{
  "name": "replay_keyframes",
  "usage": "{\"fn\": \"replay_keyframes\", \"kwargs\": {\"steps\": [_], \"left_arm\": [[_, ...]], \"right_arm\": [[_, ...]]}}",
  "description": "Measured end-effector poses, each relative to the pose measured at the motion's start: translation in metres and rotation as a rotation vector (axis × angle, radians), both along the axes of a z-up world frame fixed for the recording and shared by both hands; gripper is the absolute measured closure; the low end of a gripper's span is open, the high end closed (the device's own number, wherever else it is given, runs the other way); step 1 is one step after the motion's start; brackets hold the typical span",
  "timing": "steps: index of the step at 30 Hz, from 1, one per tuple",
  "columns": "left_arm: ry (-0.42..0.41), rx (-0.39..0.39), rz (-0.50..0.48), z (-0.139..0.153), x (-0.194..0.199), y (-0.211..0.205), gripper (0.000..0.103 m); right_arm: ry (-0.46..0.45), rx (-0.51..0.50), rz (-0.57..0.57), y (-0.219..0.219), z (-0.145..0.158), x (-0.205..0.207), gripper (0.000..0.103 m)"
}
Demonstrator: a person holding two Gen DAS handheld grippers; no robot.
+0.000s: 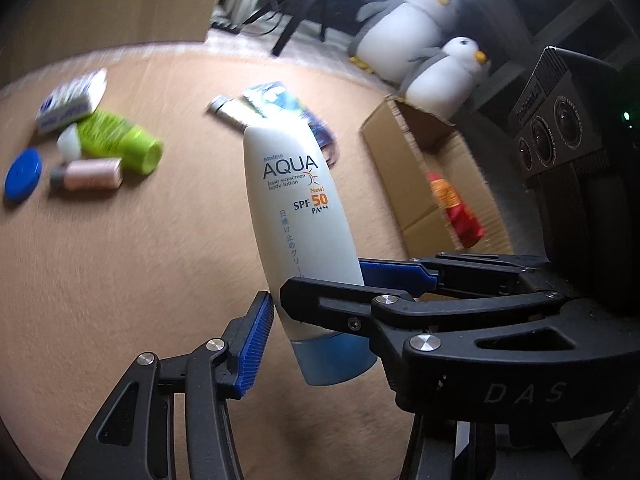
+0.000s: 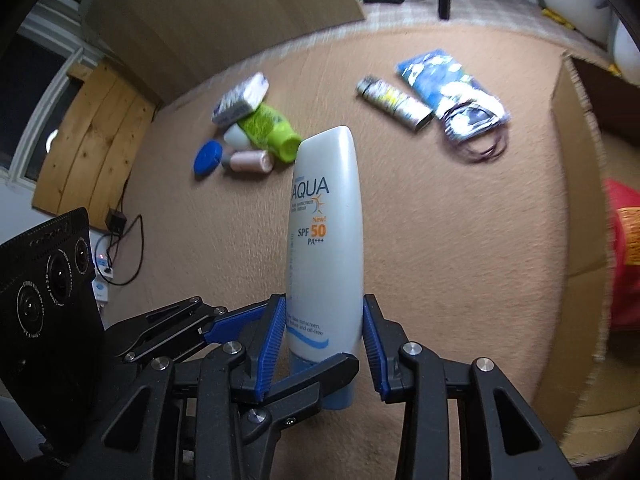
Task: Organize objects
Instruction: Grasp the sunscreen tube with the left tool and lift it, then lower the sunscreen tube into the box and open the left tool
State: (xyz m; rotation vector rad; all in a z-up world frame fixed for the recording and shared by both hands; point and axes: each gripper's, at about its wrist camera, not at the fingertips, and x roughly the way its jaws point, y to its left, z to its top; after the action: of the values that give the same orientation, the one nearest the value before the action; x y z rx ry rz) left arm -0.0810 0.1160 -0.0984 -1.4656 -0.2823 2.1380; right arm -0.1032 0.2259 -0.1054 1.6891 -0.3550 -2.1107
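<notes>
A white AQUA sunscreen tube (image 1: 296,208) with a blue cap stands cap-down between both grippers over the tan carpet. My left gripper (image 1: 316,292) has its blue pads on the tube's lower part. My right gripper (image 2: 324,332) also holds the tube (image 2: 326,220) by its lower body, and the left gripper's fingers (image 2: 240,320) cross in from the left. A cardboard box (image 1: 424,168) lies open to the right, with a red and orange bottle (image 1: 456,208) inside.
On the carpet lie a green tube (image 2: 268,128), a blue lid (image 2: 207,157), a pink bottle (image 2: 250,160), a white box (image 2: 240,98), a silver tube (image 2: 394,102), a blue packet (image 2: 448,80) and dark loops of wire (image 2: 480,148). Two plush penguins (image 1: 420,24) stand behind the box.
</notes>
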Motion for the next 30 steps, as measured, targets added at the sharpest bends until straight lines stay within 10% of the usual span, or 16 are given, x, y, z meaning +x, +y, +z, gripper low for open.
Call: {"fn": "replay_keyframes", "kwargs": {"steps": [11,30], "left_arm": [[0.069,0.048,-0.131,0.037,-0.011,0.090,0.049],[0.048,0.034,-0.295,0.027,-0.006,0.213,0.046]], "right_arm": [[0.088,0.017,-0.132,0.080,0.047,0.011,0.068],[0.082,0.045,-0.324,0.192,0.040,0.042,0.059]]}}
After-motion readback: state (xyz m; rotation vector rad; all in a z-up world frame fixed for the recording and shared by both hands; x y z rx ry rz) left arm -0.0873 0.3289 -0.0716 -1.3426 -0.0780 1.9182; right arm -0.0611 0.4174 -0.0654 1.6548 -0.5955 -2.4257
